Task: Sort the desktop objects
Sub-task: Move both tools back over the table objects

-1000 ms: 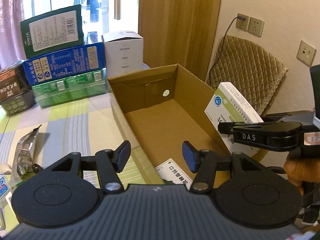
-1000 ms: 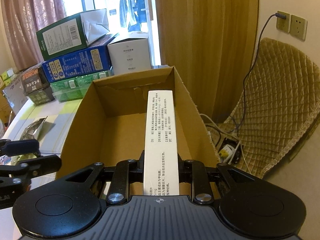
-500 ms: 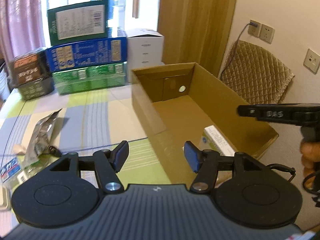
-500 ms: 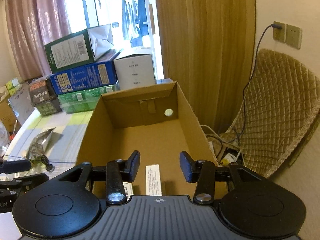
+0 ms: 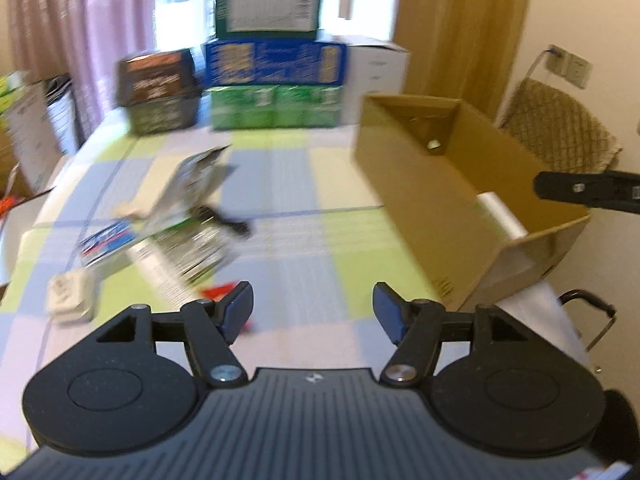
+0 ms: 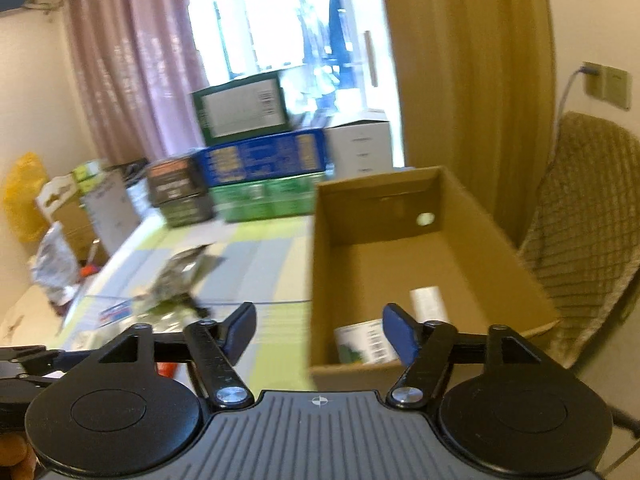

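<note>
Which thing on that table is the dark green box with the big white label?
Find the pile of cartons at the table's far end, before the bright window. The dark green box sits on top, on the blue carton. It alone shows a large white label with a barcode.

Matt brown cardboard box (image 6: 404, 276); crinkled shiny foil pouch (image 5: 192, 188); quilted cloth chair cover (image 6: 588, 232); matt black plastic gripper (image 5: 313, 312)

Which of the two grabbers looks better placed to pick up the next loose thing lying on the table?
Probably the left gripper. Its open, empty jaws face the loose packets on the table, while the right gripper, also open, points mostly at the cardboard box.
</note>
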A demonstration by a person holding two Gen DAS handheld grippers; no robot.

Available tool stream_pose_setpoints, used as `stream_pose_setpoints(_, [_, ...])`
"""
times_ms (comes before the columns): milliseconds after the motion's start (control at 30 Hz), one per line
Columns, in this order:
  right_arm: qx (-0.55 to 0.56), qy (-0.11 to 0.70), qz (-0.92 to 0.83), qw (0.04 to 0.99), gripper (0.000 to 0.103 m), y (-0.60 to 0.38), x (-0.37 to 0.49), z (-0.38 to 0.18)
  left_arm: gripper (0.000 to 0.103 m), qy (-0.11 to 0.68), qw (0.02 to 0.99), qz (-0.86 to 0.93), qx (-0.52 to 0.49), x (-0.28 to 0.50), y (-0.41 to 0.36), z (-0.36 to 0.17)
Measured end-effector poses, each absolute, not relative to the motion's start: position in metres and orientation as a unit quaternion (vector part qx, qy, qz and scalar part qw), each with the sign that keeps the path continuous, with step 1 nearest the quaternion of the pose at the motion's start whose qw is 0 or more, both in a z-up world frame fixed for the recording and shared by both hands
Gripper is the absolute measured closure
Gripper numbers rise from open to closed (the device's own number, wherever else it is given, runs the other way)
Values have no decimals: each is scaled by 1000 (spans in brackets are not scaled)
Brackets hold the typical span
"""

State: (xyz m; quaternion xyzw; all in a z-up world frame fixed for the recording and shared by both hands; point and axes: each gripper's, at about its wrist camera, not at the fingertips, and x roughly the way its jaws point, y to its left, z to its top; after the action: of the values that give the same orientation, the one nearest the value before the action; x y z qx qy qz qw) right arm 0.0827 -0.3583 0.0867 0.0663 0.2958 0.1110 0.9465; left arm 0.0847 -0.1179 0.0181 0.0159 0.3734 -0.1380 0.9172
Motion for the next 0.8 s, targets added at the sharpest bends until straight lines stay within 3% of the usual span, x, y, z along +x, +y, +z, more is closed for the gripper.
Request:
stream_pose_setpoints(67, [67, 293, 125, 945, 20, -342, 74, 85, 40, 381, 917, -120, 5, 78, -94, 15])
stream_pose_setpoints(200, [51, 302, 160, 938, 14, -308, 63, 77, 33, 385, 920, -79, -1, 68, -51, 9])
stream_pose_setpoints(467, [14, 328, 197, 924, 14, -261, 59, 54, 29, 390, 920, -38, -3, 68, -6, -1])
stream_pose_setpoints(800, [-5, 366, 214, 906, 14, -231, 78, 10, 27, 405, 913, -44, -17, 91, -1, -21])
